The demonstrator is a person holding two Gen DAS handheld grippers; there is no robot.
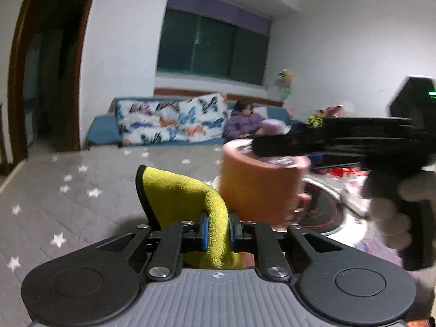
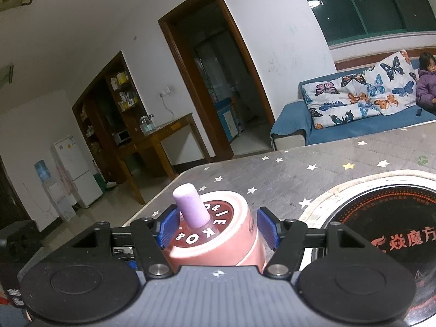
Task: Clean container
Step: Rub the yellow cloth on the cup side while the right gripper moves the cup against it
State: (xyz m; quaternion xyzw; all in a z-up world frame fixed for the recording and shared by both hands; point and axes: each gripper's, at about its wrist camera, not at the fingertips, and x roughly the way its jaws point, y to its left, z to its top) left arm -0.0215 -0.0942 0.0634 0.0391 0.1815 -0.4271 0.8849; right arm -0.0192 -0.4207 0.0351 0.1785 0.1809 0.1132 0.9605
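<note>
Container point(image 2: 215, 234), pink with a dark printed lid and a lilac knob, sits between the blue pads of your right claw point(image 2: 218, 227), held upright just above the star-patterned tabletop point(image 2: 327, 163), beside the round cooktop point(image 2: 381, 218) set into it. The left pad presses the lid's edge; on the right I cannot tell whether the pad touches, though the container looks gripped rather than loose. Holding it by the sides leaves the wall facing your other hand bare, which is likely why you grip it so.

Your left claw point(image 1: 218, 230) is clenched on a yellow cloth point(image 1: 188, 204), a fold standing up above the pads so soft fabric, not plastic, meets the container. From the left wrist view, the cloth is near the container's side point(image 1: 259, 188) but apart from it, so wiping appears not yet begun. Keep the right grip firm, since rubbing could twist the container loose.
</note>
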